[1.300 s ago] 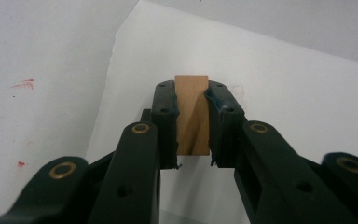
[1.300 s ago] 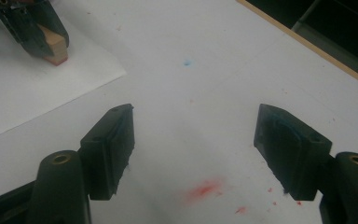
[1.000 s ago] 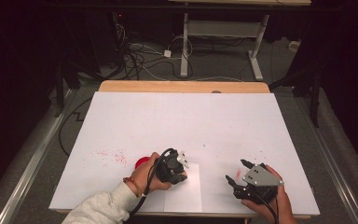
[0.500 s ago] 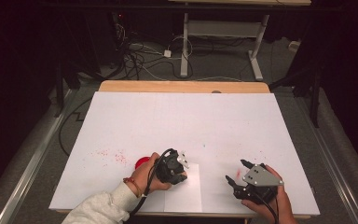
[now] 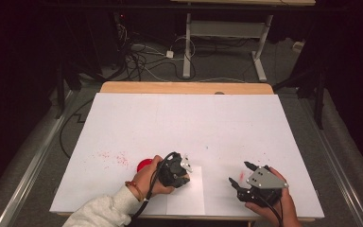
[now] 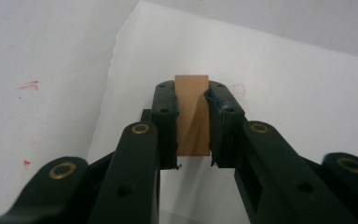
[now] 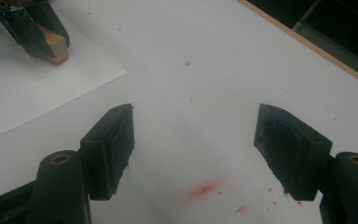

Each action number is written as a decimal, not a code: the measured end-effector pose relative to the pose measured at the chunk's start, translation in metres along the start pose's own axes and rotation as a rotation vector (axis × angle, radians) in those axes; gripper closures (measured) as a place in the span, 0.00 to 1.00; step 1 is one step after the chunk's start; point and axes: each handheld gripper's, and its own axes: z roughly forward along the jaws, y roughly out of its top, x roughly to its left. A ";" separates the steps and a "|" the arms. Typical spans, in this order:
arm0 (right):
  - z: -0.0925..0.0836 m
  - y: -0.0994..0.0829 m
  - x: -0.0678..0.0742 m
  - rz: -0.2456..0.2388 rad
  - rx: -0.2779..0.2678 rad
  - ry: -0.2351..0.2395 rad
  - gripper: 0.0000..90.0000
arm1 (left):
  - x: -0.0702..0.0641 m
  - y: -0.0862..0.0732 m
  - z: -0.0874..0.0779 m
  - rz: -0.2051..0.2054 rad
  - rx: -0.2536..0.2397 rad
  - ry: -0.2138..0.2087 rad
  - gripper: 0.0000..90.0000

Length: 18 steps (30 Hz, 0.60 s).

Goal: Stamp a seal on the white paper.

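Over the paper sheet (image 6: 279,84), the left tongs (image 6: 192,100) clamp a wooden block (image 6: 192,112); the right tongs (image 7: 193,135) gape wide, empty.

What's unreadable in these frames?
- Wooden block: underside hidden in the left gripper view, pressed toward the paper sheet; sides covered by the left gripper.
- Red round thing: high view, partly behind the left hand.
- Faint stamp mark: too pale to read.

Smooth wood block (image 6: 192,114); matt white paper sheet (image 6: 279,93) (table (image 5: 179,118) red-stained).
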 end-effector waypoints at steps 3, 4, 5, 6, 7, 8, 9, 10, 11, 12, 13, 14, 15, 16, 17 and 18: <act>-0.001 0.000 0.000 0.004 -0.003 -0.001 0.33 | -0.001 0.000 -0.001 0.000 0.000 0.007 0.82; -0.001 0.000 -0.001 0.004 -0.005 -0.004 0.33 | -0.001 0.000 -0.001 0.000 -0.002 0.011 0.82; -0.001 0.000 -0.001 0.006 -0.006 -0.004 0.33 | 0.000 0.000 -0.003 0.001 -0.007 0.015 0.82; -0.002 0.000 -0.001 0.007 -0.007 -0.005 0.33 | 0.001 -0.001 -0.005 -0.002 -0.017 0.013 0.82; -0.002 0.000 -0.002 0.006 -0.008 -0.006 0.33 | 0.001 -0.001 -0.007 -0.009 -0.031 0.004 0.82; -0.002 0.000 -0.002 0.006 -0.008 -0.007 0.33 | 0.002 -0.001 -0.010 -0.013 -0.040 0.005 0.82; -0.002 0.000 -0.002 0.006 -0.009 -0.006 0.33 | 0.002 -0.001 -0.012 -0.014 -0.049 0.014 0.82; -0.002 0.001 -0.001 0.004 -0.009 -0.006 0.33 | 0.003 -0.001 -0.016 -0.014 -0.058 0.012 0.82; -0.002 0.001 -0.001 0.004 -0.010 -0.006 0.33 | 0.004 -0.002 -0.018 -0.018 -0.066 0.010 0.82; -0.002 0.001 -0.001 0.004 -0.011 -0.005 0.33 | 0.005 -0.002 -0.020 -0.020 -0.074 0.012 0.82; -0.002 0.001 -0.001 0.004 -0.012 -0.004 0.33 | 0.005 -0.003 -0.023 -0.021 -0.078 0.020 0.82; -0.002 0.001 -0.001 0.003 -0.012 -0.005 0.33 | 0.006 -0.004 -0.025 -0.021 -0.082 0.023 0.82; -0.002 0.001 -0.001 0.003 -0.012 -0.005 0.33 | 0.007 -0.005 -0.028 -0.023 -0.089 0.022 0.82; -0.002 0.001 -0.001 0.003 -0.012 -0.004 0.33 | 0.007 -0.005 -0.030 -0.027 -0.099 0.028 0.82; -0.002 0.001 -0.001 0.003 -0.013 -0.005 0.33 | 0.008 -0.006 -0.033 -0.027 -0.104 0.032 0.82; -0.002 0.001 -0.001 0.004 -0.013 -0.005 0.33 | 0.008 -0.007 -0.036 -0.030 -0.109 0.030 0.82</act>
